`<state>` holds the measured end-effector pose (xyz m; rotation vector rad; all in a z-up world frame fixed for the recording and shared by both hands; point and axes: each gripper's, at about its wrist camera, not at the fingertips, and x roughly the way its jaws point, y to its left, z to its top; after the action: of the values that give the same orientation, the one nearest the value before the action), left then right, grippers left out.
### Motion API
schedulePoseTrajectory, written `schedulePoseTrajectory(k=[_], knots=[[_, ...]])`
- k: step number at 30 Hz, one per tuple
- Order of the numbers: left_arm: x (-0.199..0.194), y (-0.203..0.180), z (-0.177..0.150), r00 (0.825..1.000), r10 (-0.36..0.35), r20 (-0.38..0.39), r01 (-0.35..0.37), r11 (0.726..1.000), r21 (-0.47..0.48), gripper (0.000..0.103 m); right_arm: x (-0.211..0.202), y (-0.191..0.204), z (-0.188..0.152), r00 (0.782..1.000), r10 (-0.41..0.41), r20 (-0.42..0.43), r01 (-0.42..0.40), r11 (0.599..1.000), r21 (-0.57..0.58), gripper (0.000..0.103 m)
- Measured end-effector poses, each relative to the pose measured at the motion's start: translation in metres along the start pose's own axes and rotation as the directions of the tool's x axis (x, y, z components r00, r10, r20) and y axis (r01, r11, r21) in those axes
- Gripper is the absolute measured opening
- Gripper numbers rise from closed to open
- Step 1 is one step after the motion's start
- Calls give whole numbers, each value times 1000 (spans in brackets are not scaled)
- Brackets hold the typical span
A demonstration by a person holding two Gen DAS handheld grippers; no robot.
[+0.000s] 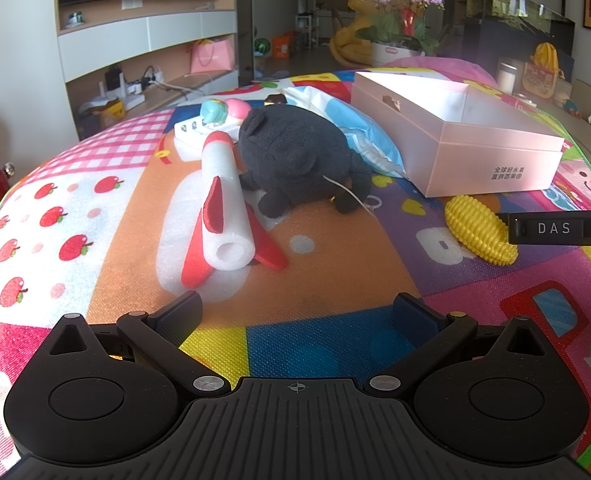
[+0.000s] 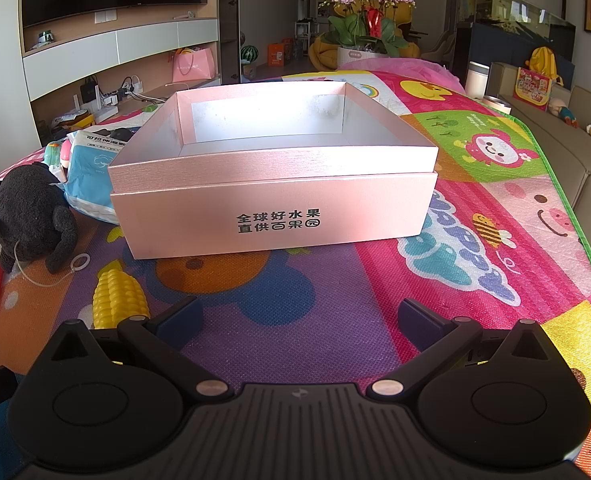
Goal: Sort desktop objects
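Your left gripper [image 1: 295, 320] is wide apart and holds nothing; your right gripper [image 2: 297, 320] is wide apart too, and holds nothing.

The foam rocket [image 1: 224, 216] lies on its side on the colourful surface [image 1: 327, 344], just ahead of your left gripper; it looks very light and squashy, so pinch the white tube in the middle, not the thin red fins, and do not squeeze hard.

The black plush toy [image 1: 295, 156] sits touching the rocket's far side; it is soft and will sag, so grab its fat round body; watch the thin white string by its feet, which could snag.

The yellow toy corn [image 2: 117, 298] lies near your right gripper, just left of it; it looks hard and bumpy, so take it across the middle; it may roll.

The pink box [image 2: 275, 216] stands wide open in front of your right gripper; its inside looks bare, so it is probably where the toys go.
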<state>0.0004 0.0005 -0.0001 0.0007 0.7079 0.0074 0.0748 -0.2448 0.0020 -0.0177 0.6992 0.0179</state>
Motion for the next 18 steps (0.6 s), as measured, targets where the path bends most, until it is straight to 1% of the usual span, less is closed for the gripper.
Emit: schedulePoseTrajectory(k=[14,18], knots=[[0,-1,0,1000,0,0,0,1000,0,103,1,-2,-1,1000,6,-2,-6,1000,3,103],[-1,-1,-1,1000,0,0,0,1000,5,103,0,-4,5,999,29,-32,-30,999,-14,103]])
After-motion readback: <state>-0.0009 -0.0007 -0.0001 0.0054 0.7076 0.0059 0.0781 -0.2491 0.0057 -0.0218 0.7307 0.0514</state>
